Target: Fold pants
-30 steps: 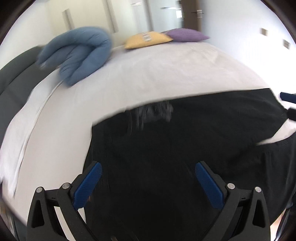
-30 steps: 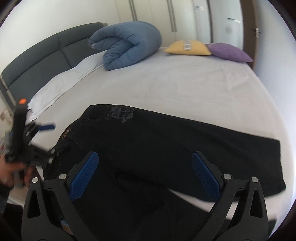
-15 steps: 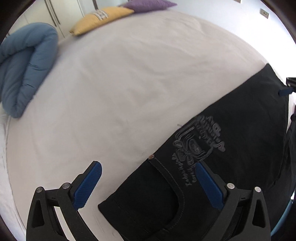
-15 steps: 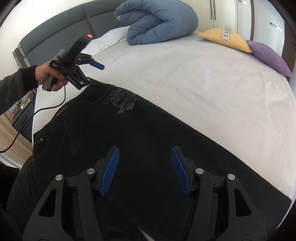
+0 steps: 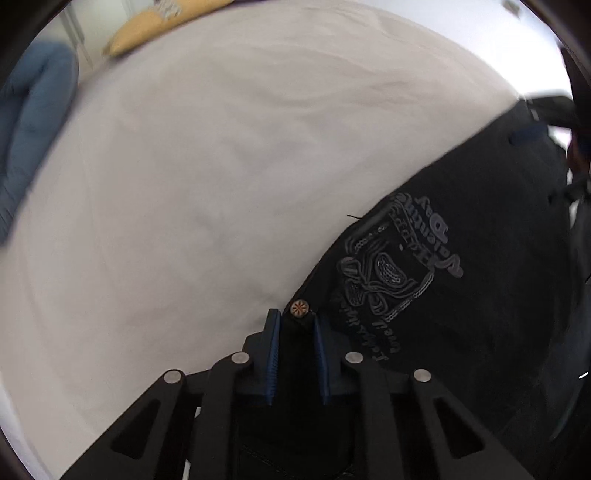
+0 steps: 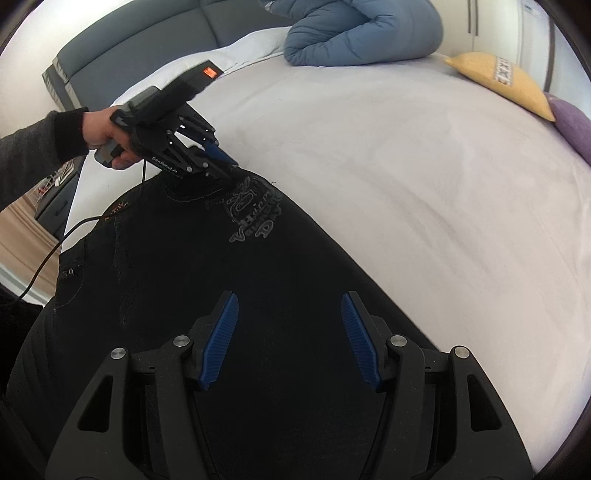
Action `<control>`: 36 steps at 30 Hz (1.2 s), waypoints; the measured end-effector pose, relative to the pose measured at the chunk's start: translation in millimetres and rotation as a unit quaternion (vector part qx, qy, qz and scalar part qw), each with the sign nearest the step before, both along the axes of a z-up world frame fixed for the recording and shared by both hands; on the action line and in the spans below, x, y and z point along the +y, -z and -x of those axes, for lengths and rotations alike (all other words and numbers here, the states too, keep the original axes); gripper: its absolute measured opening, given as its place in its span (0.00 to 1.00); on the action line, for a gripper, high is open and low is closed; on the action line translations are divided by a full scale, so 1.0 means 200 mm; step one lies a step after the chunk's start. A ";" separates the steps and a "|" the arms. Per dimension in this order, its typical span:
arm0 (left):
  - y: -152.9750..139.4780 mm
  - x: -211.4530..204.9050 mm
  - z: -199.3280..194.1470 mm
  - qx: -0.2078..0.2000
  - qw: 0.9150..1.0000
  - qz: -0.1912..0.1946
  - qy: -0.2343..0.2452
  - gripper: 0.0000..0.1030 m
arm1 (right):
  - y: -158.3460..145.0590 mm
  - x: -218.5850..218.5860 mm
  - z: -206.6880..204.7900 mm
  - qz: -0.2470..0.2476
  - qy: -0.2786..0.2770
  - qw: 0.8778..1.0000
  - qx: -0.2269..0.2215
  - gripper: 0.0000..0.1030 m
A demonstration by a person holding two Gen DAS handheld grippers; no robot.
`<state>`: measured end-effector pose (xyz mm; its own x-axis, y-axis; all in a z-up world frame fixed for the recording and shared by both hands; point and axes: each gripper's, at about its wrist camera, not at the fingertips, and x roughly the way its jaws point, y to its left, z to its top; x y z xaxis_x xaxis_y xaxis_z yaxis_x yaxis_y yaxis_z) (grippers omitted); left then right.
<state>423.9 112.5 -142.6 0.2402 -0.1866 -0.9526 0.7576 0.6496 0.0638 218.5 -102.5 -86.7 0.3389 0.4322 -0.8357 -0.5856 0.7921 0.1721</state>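
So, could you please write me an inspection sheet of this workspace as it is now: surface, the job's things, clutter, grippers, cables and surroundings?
Surface: white bed sheet, softly wrinkled.
Job's things: black denim pants lie flat on the sheet, grey printed logo near the waist corner, copper rivet at that corner.
Clutter: rolled blue quilted duvet, yellow cushion, purple cushion, all away from the pants.
Grippers: left gripper is shut on the pants' waist corner; right gripper is open above the pants' leg.
Cables: black cable hangs from the left gripper's handle.
Surroundings: dark grey headboard, white wardrobe doors.
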 end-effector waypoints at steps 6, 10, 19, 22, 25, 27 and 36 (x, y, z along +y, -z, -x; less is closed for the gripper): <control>-0.07 0.01 0.17 -0.080 0.997 0.014 0.009 0.11 | 0.03 0.11 -0.20 0.021 -0.034 0.999 0.009 0.55; -0.22 0.10 0.28 -0.118 0.992 0.043 0.009 0.10 | 0.06 0.15 -0.30 0.043 -0.044 0.998 0.014 0.55; -0.26 0.15 0.30 -0.134 0.989 0.057 0.007 0.08 | 0.12 0.13 -0.39 0.048 -0.043 0.997 0.046 0.19; -0.26 0.16 0.30 -0.135 0.989 0.062 0.000 0.08 | 0.07 0.15 -0.35 0.049 -0.049 0.997 0.031 0.07; -0.30 0.18 0.36 -0.138 0.988 0.069 -0.004 0.07 | 0.00 0.15 -0.27 0.052 -0.050 0.997 0.003 0.05; -0.32 0.19 0.42 -0.138 0.988 0.069 -0.002 0.07 | -0.06 0.16 -0.19 0.062 -0.056 0.996 -0.022 0.04; -0.26 0.28 0.79 -0.114 0.991 0.067 0.007 0.06 | 0.06 0.52 0.38 0.328 -0.235 0.894 -0.196 0.02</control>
